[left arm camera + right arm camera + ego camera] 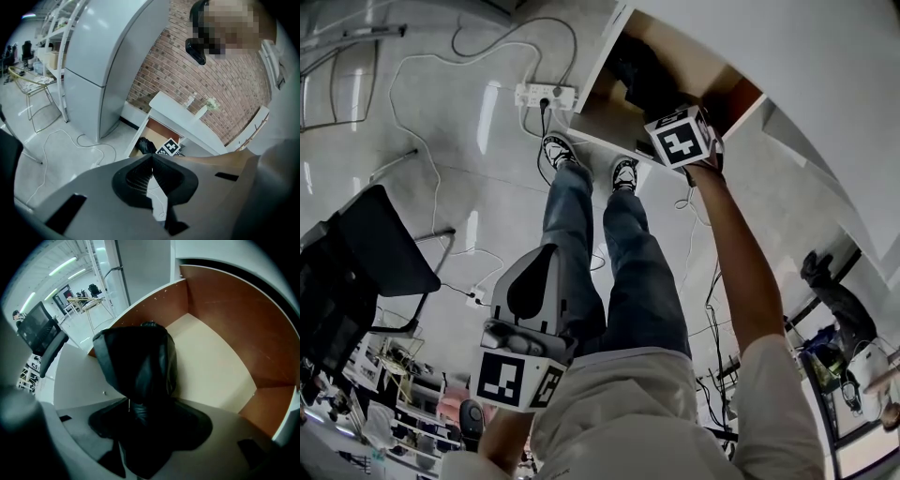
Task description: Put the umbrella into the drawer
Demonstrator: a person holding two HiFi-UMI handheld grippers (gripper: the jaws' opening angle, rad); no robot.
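Observation:
The black folded umbrella (136, 362) lies in the open white drawer (220, 301), which has brown inner walls and a pale floor. My right gripper (145, 408) points steeply down into the drawer. Its jaws stand wide, with the umbrella's near end between them. In the head view its marker cube (682, 136) hangs over the drawer (600, 80), beside the umbrella (639, 70). My left gripper (546, 248) hangs low at the person's left side. Its jaws meet at the tips (151, 158) and nothing is between them. It looks toward the drawer (140, 133) from a distance.
A power strip (546, 95) and cables lie on the floor left of the drawer. The person's shoes (623, 173) stand at the drawer's front. A black office chair (375, 244) is at the left. A grey fridge (108, 61) stands beside the white cabinet (187, 119).

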